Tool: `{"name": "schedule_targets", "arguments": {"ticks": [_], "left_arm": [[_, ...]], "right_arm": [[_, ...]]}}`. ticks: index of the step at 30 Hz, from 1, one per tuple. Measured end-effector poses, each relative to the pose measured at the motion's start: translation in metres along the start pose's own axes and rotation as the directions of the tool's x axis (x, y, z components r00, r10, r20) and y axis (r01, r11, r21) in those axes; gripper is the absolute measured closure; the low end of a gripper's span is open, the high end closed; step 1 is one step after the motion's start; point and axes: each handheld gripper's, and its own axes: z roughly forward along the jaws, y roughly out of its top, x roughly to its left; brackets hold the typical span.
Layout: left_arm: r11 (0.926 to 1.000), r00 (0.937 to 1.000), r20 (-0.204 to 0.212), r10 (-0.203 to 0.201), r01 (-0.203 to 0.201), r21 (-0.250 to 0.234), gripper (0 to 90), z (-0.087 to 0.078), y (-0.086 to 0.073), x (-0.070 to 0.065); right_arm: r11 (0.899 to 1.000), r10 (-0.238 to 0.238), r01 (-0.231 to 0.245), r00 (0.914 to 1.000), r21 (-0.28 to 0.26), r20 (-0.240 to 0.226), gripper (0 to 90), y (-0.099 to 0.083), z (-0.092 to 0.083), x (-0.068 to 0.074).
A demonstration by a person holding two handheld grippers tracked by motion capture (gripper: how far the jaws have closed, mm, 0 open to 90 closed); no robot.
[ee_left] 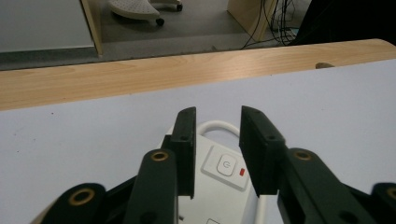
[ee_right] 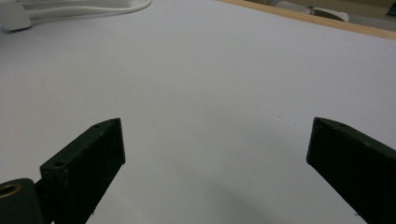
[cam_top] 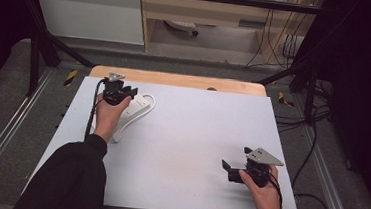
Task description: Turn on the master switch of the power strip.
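Power strip (cam_top: 134,109), white, lies at about ten o'clock on the pale table (cam_top: 191,135), near its far left corner, its cord (cam_top: 149,99) looping round the far end. In the left gripper view a push button (ee_left: 225,165) with a small red light (ee_left: 242,172) beside it sits on the strip's top face. The left gripper (cam_top: 130,91) hangs over the strip, its jaws partly closed to either side of the strip's far end, with the button in the gap between them; whether the pads press the strip's sides I cannot tell. The right gripper (cam_top: 227,169) rests at about four o'clock, well apart from the strip, its jaws spread wide over bare table, pointing toward nine o'clock
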Motion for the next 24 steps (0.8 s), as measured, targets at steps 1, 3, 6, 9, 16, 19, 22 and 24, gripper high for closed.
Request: {"name": "schedule_targets", "arguments": {"ticks": [1, 3, 6, 9, 16, 19, 22, 24], "left_arm": [[1.0000, 1.0000, 0.007, -0.004, 0.004, 0.002, 68.6, 0.000, 0.000, 0.000], [0.9998, 0.9994, 0.030, -0.020, 0.020, -0.005, 72.2, -0.001, 0.001, 0.002], [0.9999, 0.9996, 0.027, -0.011, 0.011, -0.008, 79.6, 0.000, 0.001, 0.002], [0.9999, 0.9997, 0.022, -0.012, 0.012, -0.007, 83.6, 0.001, 0.002, 0.001], [0.9998, 0.9993, 0.031, -0.021, 0.021, 0.007, 89.9, 0.004, 0.003, -0.002], [0.9998, 0.9996, 0.024, -0.017, 0.016, 0.015, 90.0, 0.007, 0.003, -0.003], [0.9988, 0.9999, 0.015, 0.001, -0.001, 0.049, 90.0, 0.010, 0.002, -0.003], [0.9977, 0.9999, 0.009, 0.007, -0.008, 0.067, 90.0, 0.013, 0.001, -0.002]], "right_arm": [[1.000, 0.000, 0.000, 1.0000, 0.000, 0.001, 4.7, 0.000, 0.000, 0.000], [1.000, -0.002, 0.002, 1.0000, 0.001, 0.001, 4.7, 0.000, 0.000, 0.000], [1.000, 0.000, 0.000, 1.0000, 0.001, 0.001, 4.7, 0.000, 0.001, 0.000], [1.000, -0.003, 0.003, 1.0000, 0.004, -0.002, 4.7, 0.000, 0.001, 0.000], [1.000, 0.003, -0.003, 1.0000, -0.001, -0.004, 4.7, 0.001, 0.001, 0.000], [1.000, 0.003, -0.003, 1.0000, 0.000, -0.007, 4.5, 0.001, 0.001, 0.000], [1.000, 0.000, 0.000, 1.0000, 0.001, -0.008, 4.5, 0.001, 0.001, 0.001], [1.000, 0.002, -0.002, 0.9999, 0.000, -0.010, 4.4, 0.001, 0.001, 0.001]]}}
